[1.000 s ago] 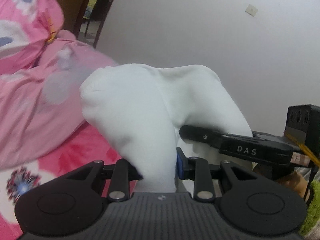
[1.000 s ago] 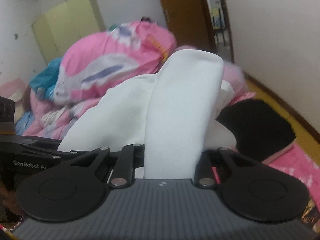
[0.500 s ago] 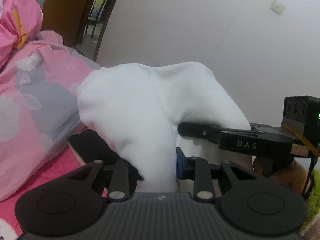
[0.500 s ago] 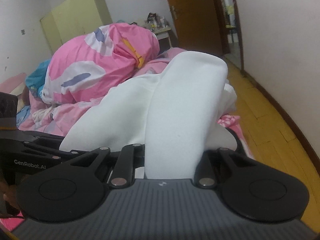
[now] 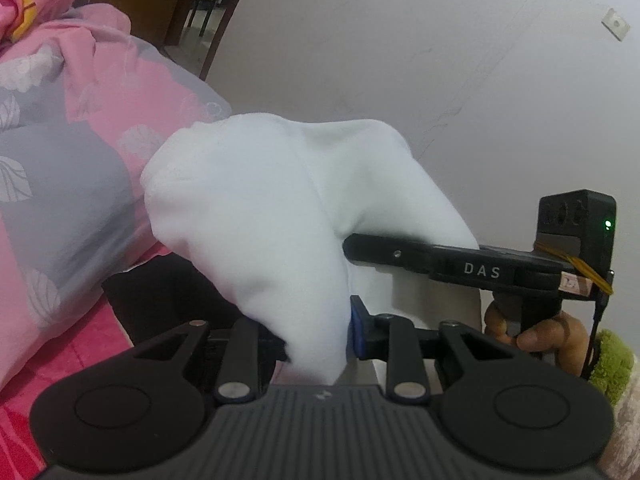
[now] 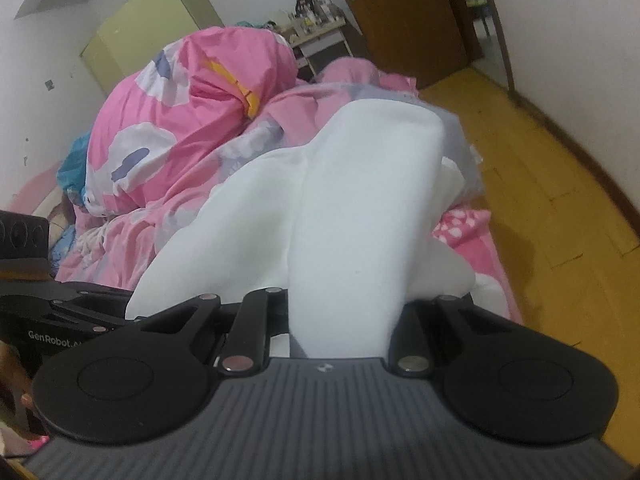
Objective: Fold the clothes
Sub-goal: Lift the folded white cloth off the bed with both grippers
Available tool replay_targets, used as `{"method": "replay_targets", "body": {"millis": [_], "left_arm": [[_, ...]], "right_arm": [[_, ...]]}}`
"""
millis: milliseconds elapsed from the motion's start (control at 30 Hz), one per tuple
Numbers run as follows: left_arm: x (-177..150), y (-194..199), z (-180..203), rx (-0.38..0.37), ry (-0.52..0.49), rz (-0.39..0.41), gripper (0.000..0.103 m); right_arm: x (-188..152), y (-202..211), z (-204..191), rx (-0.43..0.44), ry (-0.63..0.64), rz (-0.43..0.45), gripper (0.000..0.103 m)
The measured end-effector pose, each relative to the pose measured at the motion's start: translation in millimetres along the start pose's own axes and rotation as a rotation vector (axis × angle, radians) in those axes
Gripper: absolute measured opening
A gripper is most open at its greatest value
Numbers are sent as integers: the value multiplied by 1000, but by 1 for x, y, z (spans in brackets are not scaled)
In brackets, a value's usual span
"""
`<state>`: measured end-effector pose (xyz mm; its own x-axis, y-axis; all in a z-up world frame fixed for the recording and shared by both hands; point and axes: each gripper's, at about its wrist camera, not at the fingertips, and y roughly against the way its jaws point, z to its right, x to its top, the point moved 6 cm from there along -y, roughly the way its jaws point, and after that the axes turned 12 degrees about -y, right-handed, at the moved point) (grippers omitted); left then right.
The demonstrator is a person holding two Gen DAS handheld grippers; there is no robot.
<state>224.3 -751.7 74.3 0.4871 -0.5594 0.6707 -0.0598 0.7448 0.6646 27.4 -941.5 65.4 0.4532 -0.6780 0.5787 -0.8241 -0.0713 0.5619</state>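
A white garment (image 5: 256,220) is held up off the bed by both grippers. My left gripper (image 5: 318,340) is shut on a bunched fold of it, the cloth spilling forward over the fingers. In the right wrist view the white garment (image 6: 360,208) drapes forward from my right gripper (image 6: 340,332), which is shut on another fold. The right gripper (image 5: 460,264) shows side-on in the left wrist view, a hand (image 5: 536,332) around its handle. The left gripper (image 6: 60,316) sits at the left edge of the right wrist view. Both sets of fingertips are hidden by cloth.
A pink floral quilt (image 6: 180,120) is heaped on the bed behind the garment, also the quilt (image 5: 60,152) at left. A black garment (image 5: 172,296) lies on the bed below. Yellow wooden floor (image 6: 560,168), a brown door (image 6: 400,12), a green wardrobe (image 6: 152,28) and a white wall (image 5: 440,60) surround.
Both grippers have swung to the right together with the white garment held; the quilt slid left in view and more floor and wall appeared. The grip on the cloth is unchanged.
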Motion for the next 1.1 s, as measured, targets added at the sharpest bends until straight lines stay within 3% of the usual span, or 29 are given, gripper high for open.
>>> {"method": "replay_targets", "body": {"millis": [300,567,1100], "left_arm": [[-6,-3,2,-16,16,-48,26],[-20,-8,-4,-14,62,-90,26],[-53,-17,-47,4,173,-49,26]], "right_arm": [[7,-20,17,67,-47,-101,18],[-9,-31,32,101,-79,-161,18],[-12,-75,29,138,4,-259,18]]}}
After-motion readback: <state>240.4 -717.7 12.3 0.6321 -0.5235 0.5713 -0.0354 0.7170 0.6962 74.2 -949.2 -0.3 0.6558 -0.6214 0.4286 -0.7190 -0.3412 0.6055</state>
